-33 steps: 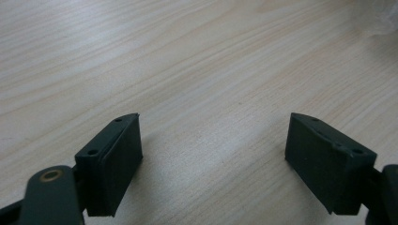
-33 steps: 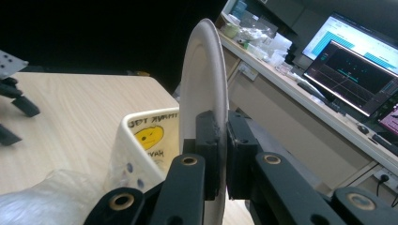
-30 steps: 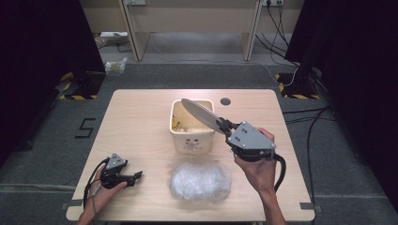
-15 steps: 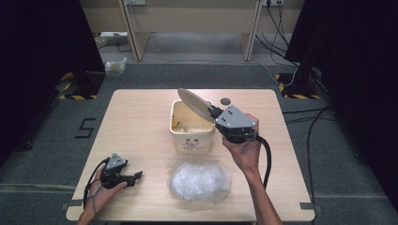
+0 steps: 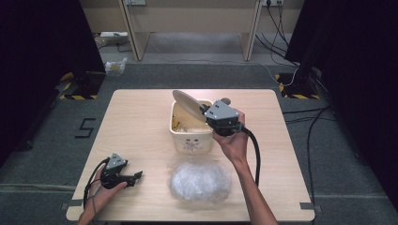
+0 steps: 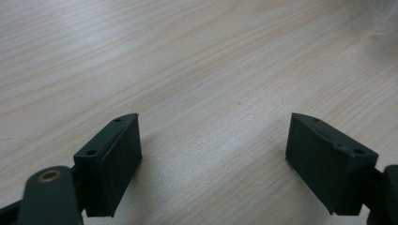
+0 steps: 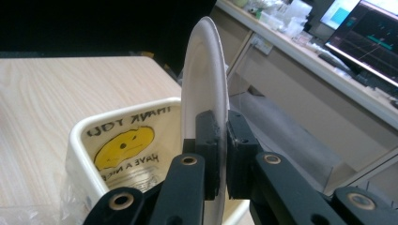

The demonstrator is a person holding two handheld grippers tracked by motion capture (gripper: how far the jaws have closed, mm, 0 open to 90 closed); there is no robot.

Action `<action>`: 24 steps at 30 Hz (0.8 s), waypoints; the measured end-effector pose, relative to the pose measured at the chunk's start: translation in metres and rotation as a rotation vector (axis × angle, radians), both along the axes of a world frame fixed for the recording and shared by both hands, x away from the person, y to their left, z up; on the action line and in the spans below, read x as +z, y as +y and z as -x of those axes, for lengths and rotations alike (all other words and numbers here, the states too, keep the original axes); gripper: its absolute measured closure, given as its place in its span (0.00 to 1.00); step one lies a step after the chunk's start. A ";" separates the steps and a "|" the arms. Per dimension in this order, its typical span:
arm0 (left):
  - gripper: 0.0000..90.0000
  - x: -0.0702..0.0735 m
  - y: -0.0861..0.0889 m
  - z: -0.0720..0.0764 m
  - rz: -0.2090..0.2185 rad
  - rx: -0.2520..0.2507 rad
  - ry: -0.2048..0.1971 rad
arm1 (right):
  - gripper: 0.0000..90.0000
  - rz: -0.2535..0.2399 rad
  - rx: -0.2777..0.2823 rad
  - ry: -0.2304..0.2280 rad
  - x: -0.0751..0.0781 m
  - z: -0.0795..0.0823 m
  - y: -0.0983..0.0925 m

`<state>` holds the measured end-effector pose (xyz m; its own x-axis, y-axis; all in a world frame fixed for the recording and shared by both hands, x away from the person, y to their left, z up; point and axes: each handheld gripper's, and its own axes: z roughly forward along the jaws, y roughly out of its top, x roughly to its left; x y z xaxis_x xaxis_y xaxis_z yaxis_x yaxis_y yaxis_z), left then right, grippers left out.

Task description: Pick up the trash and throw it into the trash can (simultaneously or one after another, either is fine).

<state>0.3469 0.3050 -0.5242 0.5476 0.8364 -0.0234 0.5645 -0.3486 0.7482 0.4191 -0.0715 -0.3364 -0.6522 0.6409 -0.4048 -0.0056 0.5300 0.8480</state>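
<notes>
Carried up-frame since earlier: white paper plate (image 5: 187, 104), pinched by right gripper (image 5: 205, 111) fingers, tilted over cream tub (image 5: 190, 133). Unfinished, not yet released. Left gripper (image 5: 136, 176) fingers spread, resting on counter (image 5: 136, 122).

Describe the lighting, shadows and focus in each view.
High view: table evenly lit, surroundings black. Left gripper view: open left gripper casts a soft shadow on sharp wood grain. Right gripper view: plate in the right gripper is crisp; background monitors are blurred.
</notes>
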 end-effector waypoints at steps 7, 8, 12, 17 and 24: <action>0.20 0.000 0.000 0.000 -0.001 0.000 0.001 | 0.95 0.017 0.001 0.044 -0.016 -0.006 0.005; 0.20 0.000 0.000 0.000 0.000 0.000 0.000 | 0.95 0.015 -0.001 0.050 -0.017 -0.007 0.005; 0.20 0.000 0.000 0.000 -0.001 -0.001 0.002 | 0.95 0.007 -0.002 0.068 -0.022 -0.010 0.004; 0.20 0.000 0.000 0.000 0.000 -0.001 0.002 | 0.90 -0.018 -0.008 0.095 -0.025 -0.013 0.002; 0.19 0.000 0.000 0.000 0.000 0.000 0.001 | 0.81 -0.062 -0.028 0.089 -0.019 -0.008 -0.004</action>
